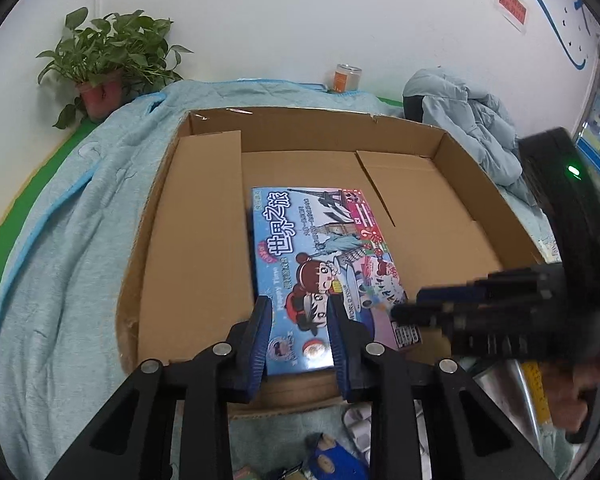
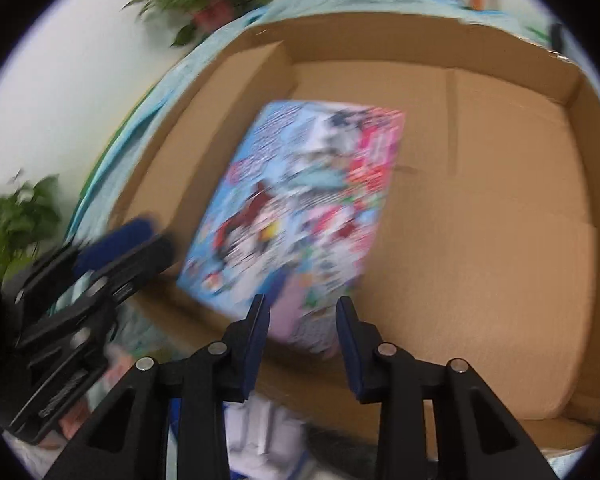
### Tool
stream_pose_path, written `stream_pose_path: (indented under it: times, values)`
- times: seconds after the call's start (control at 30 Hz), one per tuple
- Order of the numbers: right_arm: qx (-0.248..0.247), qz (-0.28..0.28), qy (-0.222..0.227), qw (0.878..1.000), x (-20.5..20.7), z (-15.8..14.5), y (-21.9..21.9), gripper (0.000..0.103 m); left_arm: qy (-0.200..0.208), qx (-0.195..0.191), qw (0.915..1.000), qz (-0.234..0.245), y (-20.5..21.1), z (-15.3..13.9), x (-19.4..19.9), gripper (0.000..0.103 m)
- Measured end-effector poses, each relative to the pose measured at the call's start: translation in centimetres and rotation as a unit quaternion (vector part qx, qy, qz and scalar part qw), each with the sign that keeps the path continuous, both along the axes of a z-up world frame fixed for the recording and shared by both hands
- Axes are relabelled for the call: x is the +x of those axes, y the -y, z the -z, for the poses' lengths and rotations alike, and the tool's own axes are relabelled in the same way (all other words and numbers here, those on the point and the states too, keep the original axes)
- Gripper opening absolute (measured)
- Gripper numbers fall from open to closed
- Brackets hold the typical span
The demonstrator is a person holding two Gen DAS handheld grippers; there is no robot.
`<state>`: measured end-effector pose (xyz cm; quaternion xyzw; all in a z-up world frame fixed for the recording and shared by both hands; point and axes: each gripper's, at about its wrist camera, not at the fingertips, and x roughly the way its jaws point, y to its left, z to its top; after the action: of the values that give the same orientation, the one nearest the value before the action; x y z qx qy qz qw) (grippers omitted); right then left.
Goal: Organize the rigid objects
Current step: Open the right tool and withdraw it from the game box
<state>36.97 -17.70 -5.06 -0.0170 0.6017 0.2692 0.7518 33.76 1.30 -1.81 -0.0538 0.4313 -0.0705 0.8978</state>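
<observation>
A colourful board-game box [image 1: 324,272] lies flat on the floor of a large open cardboard box [image 1: 204,216], near its front wall. My left gripper [image 1: 300,312] is open above the game box's near end, with nothing between its fingers. My right gripper [image 2: 302,312] is open too, just above the game box's near right corner [image 2: 300,220]; this view is blurred by motion. The right gripper also shows at the right of the left wrist view [image 1: 480,304], and the left gripper at the left of the right wrist view [image 2: 132,248]. The cardboard box [image 2: 500,220] fills the right wrist view.
The carton sits on a light blue blanket [image 1: 60,260]. A potted plant [image 1: 108,64] stands back left, an orange-labelled can [image 1: 346,78] at the back, a pale jacket [image 1: 472,120] back right. Small items, including a blue toy [image 1: 332,460], lie in front of the carton.
</observation>
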Motion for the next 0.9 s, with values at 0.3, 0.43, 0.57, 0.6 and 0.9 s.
stream_pose_path:
  times: [0.3, 0.43, 0.57, 0.6, 0.9]
  values:
    - [0.012, 0.006, -0.013, 1.0, 2.2, 1.9, -0.3, 0.034, 0.055, -0.023, 0.998, -0.023, -1.5, -1.2, -4.1, 0.057]
    - [0.009, -0.021, 0.001, 1.0, 1.2, 1.2, -0.2, 0.034, 0.095, -0.036, 0.9944, -0.026, -1.6, -2.4, -6.2, 0.071]
    - [0.02, 0.002, 0.041, 0.999, -0.2, -1.0, 1.4, 0.048, 0.138, -0.018, 0.9895, -0.037, -1.1, -3.6, -8.8, 0.103]
    - [0.017, 0.011, 0.064, 0.998, -0.7, -1.6, 1.7, 0.075, 0.151, -0.007, 0.9876, -0.043, -0.9, -4.0, -9.4, 0.103]
    - [0.001, 0.09, 0.218, 0.972, -11.1, -6.6, 6.8, 0.087, 0.147, -0.05, 0.9872, -0.036, 0.0, -4.7, -13.9, 0.037]
